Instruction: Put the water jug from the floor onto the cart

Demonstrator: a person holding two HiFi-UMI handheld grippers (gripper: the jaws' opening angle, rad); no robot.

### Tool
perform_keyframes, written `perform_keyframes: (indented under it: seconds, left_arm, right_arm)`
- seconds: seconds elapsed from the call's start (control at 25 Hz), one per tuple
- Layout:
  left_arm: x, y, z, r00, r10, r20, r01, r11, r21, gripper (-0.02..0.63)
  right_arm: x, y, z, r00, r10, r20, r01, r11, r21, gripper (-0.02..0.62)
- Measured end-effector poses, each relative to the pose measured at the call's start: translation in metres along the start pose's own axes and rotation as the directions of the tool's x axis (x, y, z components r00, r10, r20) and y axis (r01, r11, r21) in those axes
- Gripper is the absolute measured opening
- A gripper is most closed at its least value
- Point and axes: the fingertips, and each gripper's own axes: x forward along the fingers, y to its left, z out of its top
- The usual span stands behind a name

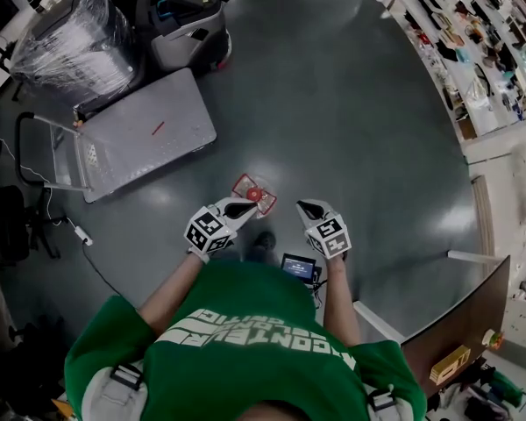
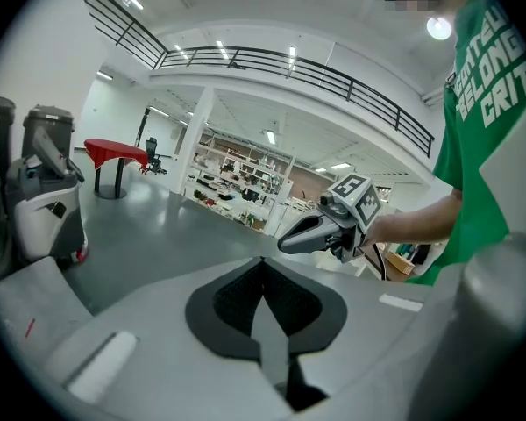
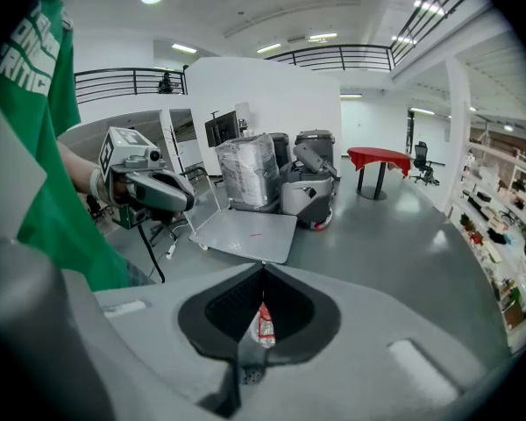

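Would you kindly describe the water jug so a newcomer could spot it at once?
Find the flat grey cart on the dark floor, then look from it toward the person in the green shirt. The water jug sits on the floor just before that person, the only clear container with a red cap.

I'm seeing only a sliver of the water jug (image 3: 262, 324) behind the closed jaws of my right gripper (image 3: 263, 268).

head view dim; ceiling lights glare, fisheye warp at edges
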Motion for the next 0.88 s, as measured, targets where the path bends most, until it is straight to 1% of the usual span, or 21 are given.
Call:
perform_keyframes:
  seconds: [0.2,0.44,0.6,0.88]
  left_arm:
    - [0.0,0.007,-0.007,1.0,-0.001,-0.01,0.001,1.0,-0.02,0.015]
    - [0.002,0.015,-0.008,1.0,-0.005,-0.02,0.005,1.0,-0.023,0.015]
    - [0.002,0.023,-0.007,1.0,0.0,-0.02,-0.001,1.0,-0.019,0.015]
    - [0.0,0.039,-0.012,1.0,0.019,-0.017,-0.02,0.999,-0.034,0.015]
  right_arm:
    - [0.008,0.0,-0.002,1.0,0.012,-0.015,-0.013,1.0,-0.017,-0.006]
    - [0.016,-0.007,0.004,1.0,0.012,-0.01,-0.012,1.0,-0.025,-0.008]
    - [0.024,-0.008,0.005,1.0,0.019,-0.007,-0.019,0.999,-0.028,-0.007]
    - [0.041,-0.004,0.0,0.998,0.045,-0.032,-0.045,0.999,-0.021,-0.006]
